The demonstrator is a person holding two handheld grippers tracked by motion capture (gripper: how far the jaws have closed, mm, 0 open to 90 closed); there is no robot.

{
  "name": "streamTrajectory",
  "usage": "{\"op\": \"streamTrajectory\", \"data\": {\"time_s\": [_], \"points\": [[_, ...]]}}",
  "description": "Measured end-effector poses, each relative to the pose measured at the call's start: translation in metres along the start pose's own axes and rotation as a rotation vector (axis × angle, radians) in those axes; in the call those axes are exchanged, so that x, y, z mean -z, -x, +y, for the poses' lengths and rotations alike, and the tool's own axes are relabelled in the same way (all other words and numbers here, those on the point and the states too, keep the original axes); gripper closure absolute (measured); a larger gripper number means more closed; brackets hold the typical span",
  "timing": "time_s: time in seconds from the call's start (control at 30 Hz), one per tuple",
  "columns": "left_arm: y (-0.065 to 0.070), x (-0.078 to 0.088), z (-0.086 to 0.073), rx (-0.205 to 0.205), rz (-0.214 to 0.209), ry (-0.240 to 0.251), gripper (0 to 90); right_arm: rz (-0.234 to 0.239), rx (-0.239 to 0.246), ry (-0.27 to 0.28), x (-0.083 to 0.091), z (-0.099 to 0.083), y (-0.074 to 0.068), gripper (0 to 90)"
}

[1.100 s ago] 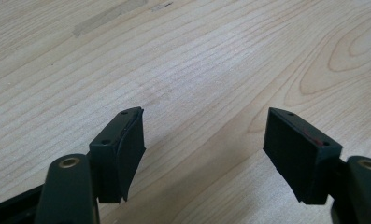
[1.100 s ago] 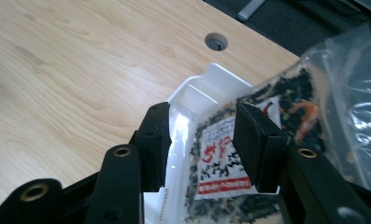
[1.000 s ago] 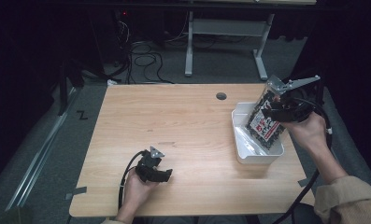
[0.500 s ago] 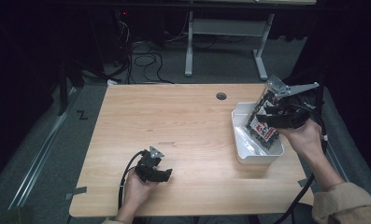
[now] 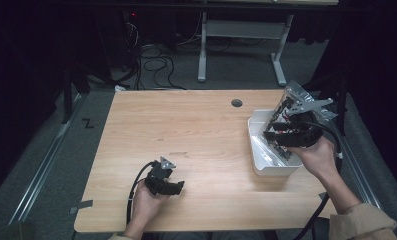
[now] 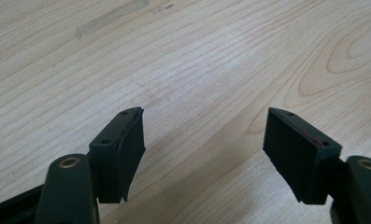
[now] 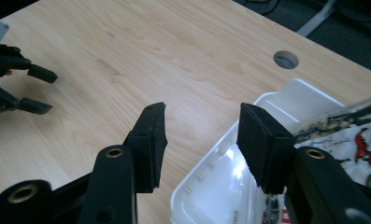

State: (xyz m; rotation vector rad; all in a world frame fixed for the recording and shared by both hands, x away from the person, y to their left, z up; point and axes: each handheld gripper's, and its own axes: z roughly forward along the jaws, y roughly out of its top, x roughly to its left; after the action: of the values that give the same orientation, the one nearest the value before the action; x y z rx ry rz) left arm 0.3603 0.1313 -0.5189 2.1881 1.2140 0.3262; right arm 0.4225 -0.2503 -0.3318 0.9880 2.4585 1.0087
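Note:
A white plastic bin (image 5: 260, 161) stands at the table's right edge, and a shiny printed snack packet (image 5: 295, 93) leans up out of it. My right gripper (image 5: 272, 133) hovers over the bin, open, its jaws pointing left. In the right gripper view the gripper (image 7: 202, 116) has nothing between its jaws; the packet (image 7: 356, 135) lies just right of the right jaw, over the bin (image 7: 286, 95). My left gripper (image 5: 177, 186) rests open on the wood near the front edge. In its own view the left gripper (image 6: 204, 123) spans bare table.
The light wooden table (image 5: 196, 125) has a round cable hole (image 5: 236, 103) behind the bin. Beyond the far edge are a metal desk frame (image 5: 236, 30) and floor cables (image 5: 156, 52). The left gripper (image 7: 15, 84) shows far left in the right gripper view.
My right gripper has come down and toward the near-left over the bin, and the packet has tilted with it. The left gripper has stayed put.

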Motion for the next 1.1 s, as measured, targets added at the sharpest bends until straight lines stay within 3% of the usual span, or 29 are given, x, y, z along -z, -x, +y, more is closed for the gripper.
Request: {"op": "streamTrajectory", "data": {"time_s": [0.57, 0.9, 1.1], "points": [[0.000, 0.000, 0.000, 0.004, -0.006, 0.000, 29.7, 0.081, 0.031, 0.008, -0.026, -0.025, -0.030, 51.5], [0.001, 0.000, 0.000, 0.003, -0.001, 0.001, 29.7, 0.135, 0.000, 0.020, -0.036, -0.046, -0.042, 51.3], [0.001, -0.001, 0.000, -0.004, -0.002, -0.001, 29.8, 0.145, -0.009, 0.021, -0.043, -0.060, -0.044, 51.2]]}}
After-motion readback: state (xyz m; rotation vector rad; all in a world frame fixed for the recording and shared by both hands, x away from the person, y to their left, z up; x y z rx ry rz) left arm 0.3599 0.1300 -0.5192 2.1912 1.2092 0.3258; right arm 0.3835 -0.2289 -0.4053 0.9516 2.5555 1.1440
